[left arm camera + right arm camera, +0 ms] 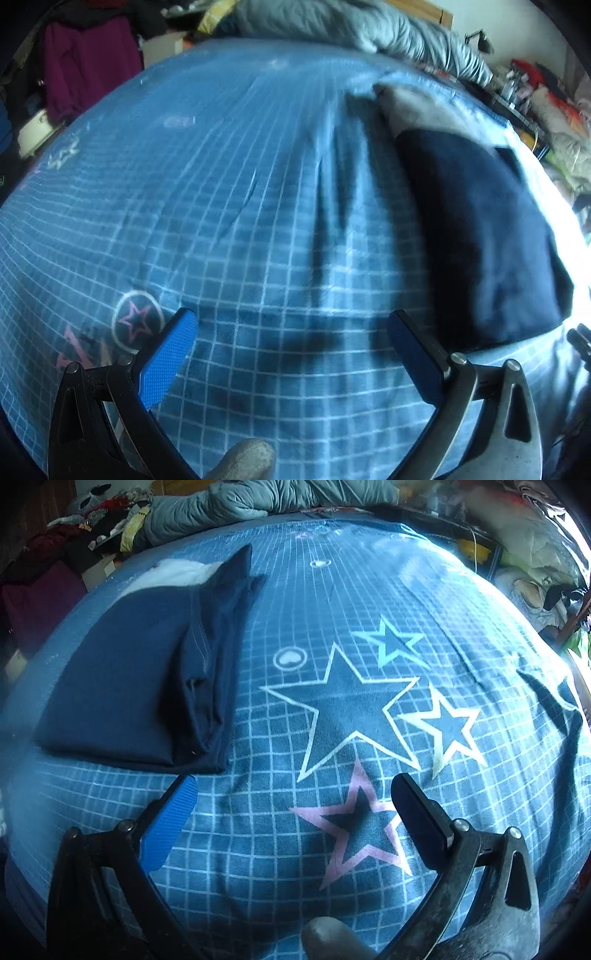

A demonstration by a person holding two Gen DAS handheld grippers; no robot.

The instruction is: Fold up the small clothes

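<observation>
A folded dark navy garment lies flat on the blue checked bed cover, with a white cloth behind it. In the left wrist view the same navy garment lies to the right, with a pale grey-white cloth beyond it. My left gripper hangs open above bare cover, left of the garment, holding nothing. My right gripper is also open and empty, hovering over a pink star print just right of the garment's near corner.
A rumpled grey quilt lies across the far end of the bed. Clothes hang at the left, among them a purple top. Piled clothing and clutter line the right side of the bed.
</observation>
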